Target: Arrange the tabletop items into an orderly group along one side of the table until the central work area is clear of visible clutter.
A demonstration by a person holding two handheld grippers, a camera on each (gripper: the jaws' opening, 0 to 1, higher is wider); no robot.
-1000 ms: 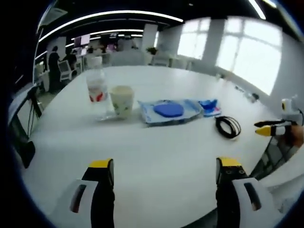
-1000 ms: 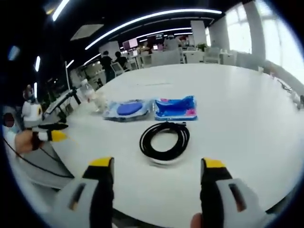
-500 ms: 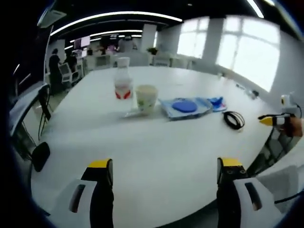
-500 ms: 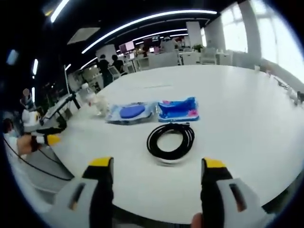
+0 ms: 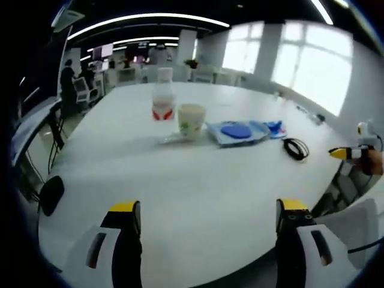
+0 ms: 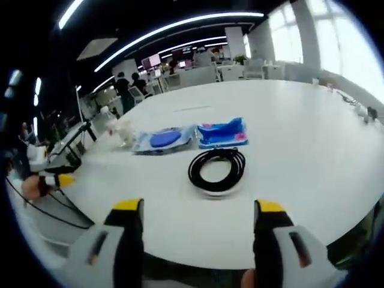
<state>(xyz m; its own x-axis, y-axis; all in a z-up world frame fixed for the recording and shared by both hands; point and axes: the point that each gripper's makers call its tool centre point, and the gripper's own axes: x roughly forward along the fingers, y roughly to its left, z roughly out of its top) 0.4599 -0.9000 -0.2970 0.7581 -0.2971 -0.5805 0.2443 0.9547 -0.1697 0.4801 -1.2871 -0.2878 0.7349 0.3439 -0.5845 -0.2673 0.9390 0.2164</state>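
Open-plan office, strip lights overhead, big windows on right, large white table (image 5: 198,174) takes most of both views. Left gripper (image 5: 206,211) low over near table edge, jaws wide apart, holding nothing. Right gripper (image 6: 197,211) same, jaws spread, nothing between them, above near edge.

Items sit in a row across table. Left gripper view, left to right: clear bottle (image 5: 162,95) with red label, upright; pale paper cup (image 5: 191,120) just right of it, upright; flat clear pouch with blue disc (image 5: 237,131); small blue packet (image 5: 275,128) touching or just beside pouch; black cable coil (image 5: 296,148) nearer right edge, apart from packet.

Right gripper view: coil (image 6: 217,170) closest, lying flat; pouch (image 6: 162,140) and blue packet (image 6: 222,133) side by side just beyond it; bottle and cup far left, blurred.
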